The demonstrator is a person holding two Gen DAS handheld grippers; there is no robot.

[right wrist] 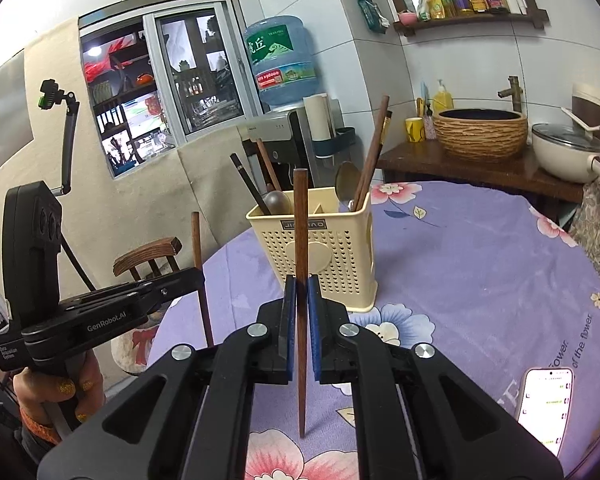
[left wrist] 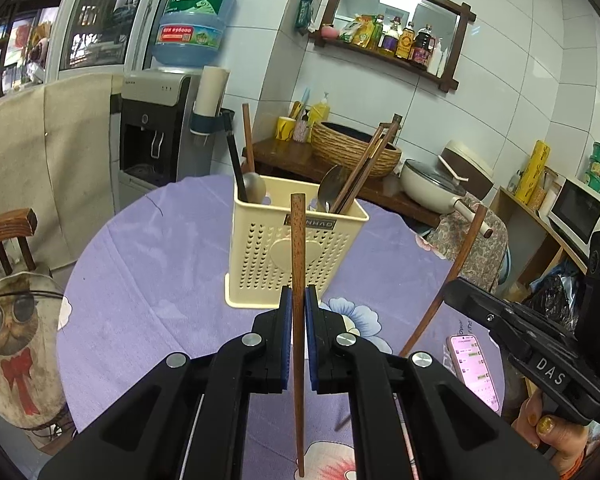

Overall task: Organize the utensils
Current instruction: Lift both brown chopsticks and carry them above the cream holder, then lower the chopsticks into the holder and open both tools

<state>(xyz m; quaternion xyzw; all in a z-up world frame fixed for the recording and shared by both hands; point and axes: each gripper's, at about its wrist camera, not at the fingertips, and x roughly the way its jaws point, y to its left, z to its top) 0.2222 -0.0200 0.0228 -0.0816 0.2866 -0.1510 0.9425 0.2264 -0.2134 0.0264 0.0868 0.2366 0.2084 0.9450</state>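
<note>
Each hand carries one wooden chopstick, upright and thin end down, presumably so it can drop straight into the cream utensil holder [left wrist: 296,248] on the counter [left wrist: 140,280] just ahead. The left gripper [left wrist: 299,300] has its jaws closed on the left chopstick [left wrist: 298,264]; the right gripper [right wrist: 301,292] likewise clamps the right chopstick [right wrist: 300,240], both gripped near mid-length for balance. The holder already keeps spoons [left wrist: 332,192] and chopsticks in separate compartments. A phone [right wrist: 546,408] lies well clear at the counter's edge.
</note>
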